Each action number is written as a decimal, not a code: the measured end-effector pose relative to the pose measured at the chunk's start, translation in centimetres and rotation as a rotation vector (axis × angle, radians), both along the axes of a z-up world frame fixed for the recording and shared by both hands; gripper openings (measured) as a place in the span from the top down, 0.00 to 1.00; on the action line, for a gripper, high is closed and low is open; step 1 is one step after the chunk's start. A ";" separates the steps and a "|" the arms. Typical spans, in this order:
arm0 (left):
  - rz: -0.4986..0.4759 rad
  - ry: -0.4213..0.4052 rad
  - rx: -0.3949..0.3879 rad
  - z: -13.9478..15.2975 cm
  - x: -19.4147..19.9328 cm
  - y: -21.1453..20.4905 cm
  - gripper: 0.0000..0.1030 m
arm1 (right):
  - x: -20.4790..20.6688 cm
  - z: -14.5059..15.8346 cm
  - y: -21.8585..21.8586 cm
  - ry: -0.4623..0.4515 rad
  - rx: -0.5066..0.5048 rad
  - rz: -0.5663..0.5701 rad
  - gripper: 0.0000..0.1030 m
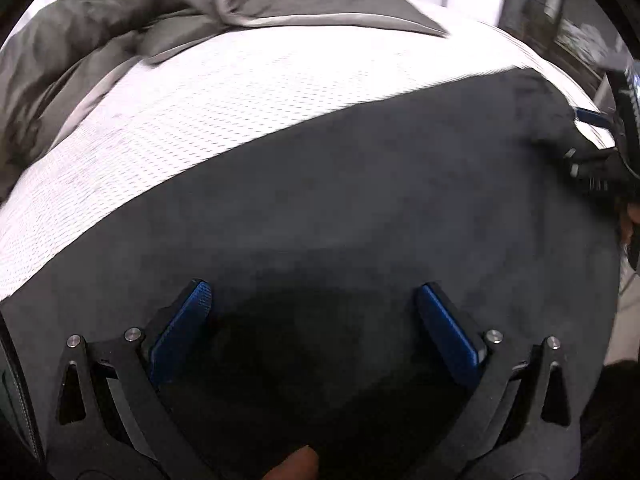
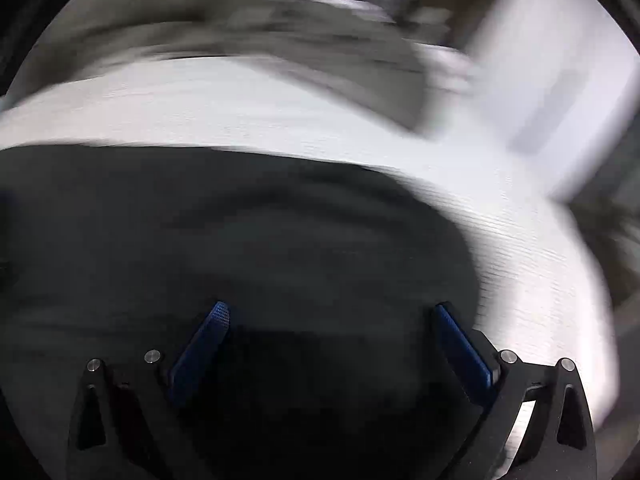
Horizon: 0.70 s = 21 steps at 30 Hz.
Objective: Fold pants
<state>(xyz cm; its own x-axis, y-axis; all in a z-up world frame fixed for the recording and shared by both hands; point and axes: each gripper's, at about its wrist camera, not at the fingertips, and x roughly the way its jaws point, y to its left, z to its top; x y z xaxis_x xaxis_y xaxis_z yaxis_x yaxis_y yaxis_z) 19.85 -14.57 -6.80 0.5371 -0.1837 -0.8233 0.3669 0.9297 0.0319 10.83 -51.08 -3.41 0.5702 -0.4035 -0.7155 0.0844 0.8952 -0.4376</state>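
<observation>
A: Left wrist view, biggest item first: white textured bed cover [image 1: 208, 92] fills the upper middle. Dark charcoal pants [image 1: 360, 208] lie spread flat across it, taking the whole lower half of the frame.

B: Right wrist view agrees. The bed cover [image 2: 280, 112] is a pale band, and the pants [image 2: 240, 232] lie below it with a rounded edge to the right. Heavy motion blur here; fabric detail unreadable.

A: Next in size: a crumpled grey duvet [image 1: 100, 32] at the far edge of the cover, upper left. Grey shapes at the top of the right view are too smeared to name.

B: Left gripper [image 1: 314, 300]?

A: Blue pads spread wide apart, nothing between them. It hovers low over the pants; its shadow falls on the cloth between the fingers. Contact with the fabric: cannot tell.

B: Right gripper [image 2: 330, 314]: same, pads well apart, empty, over the pants near their right edge.

A: The right gripper [image 1: 588, 152] also shows at the right margin of the left view, beside the far corner of the pants. From there its jaw state cannot be read.

B: Smallest: a fingertip [image 1: 296, 464] at the bottom edge of the left view, behind the gripper.
</observation>
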 end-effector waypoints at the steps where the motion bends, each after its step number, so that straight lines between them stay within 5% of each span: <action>1: 0.019 0.004 -0.007 -0.1 0.3 0.5 0.00 | 0.1 -0.1 -2.2 -0.021 -0.036 -0.093 0.00; 5: 0.155 0.011 -0.026 0.2 1.7 3.4 0.00 | -0.7 -0.6 -6.1 -0.049 0.224 -0.116 0.00; 10: 0.195 -0.052 -0.056 2.4 0.6 4.2 0.01 | -2.7 3.3 -3.1 -0.154 0.148 -0.107 0.00; 13: 0.133 -0.123 -0.055 3.7 -0.2 2.7 0.01 | -0.8 4.8 -0.7 -0.161 0.180 0.022 0.00; 19: 0.125 -0.064 -0.052 1.8 2.2 0.6 0.01 | 3.3 1.0 7.7 0.013 0.215 0.272 0.00; 21: 0.079 -0.060 0.024 0.6 3.5 -0.1 0.01 | 3.4 -1.1 10.6 0.113 0.216 0.375 0.01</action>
<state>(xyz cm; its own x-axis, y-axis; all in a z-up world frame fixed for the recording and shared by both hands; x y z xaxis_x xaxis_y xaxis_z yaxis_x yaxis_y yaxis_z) 23.37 -14.65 -6.20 0.5978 -0.1198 -0.7926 0.2894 0.9543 0.0741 14.27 -40.46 -4.55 0.5623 -0.0186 -0.8267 -0.3007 0.9267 -0.2253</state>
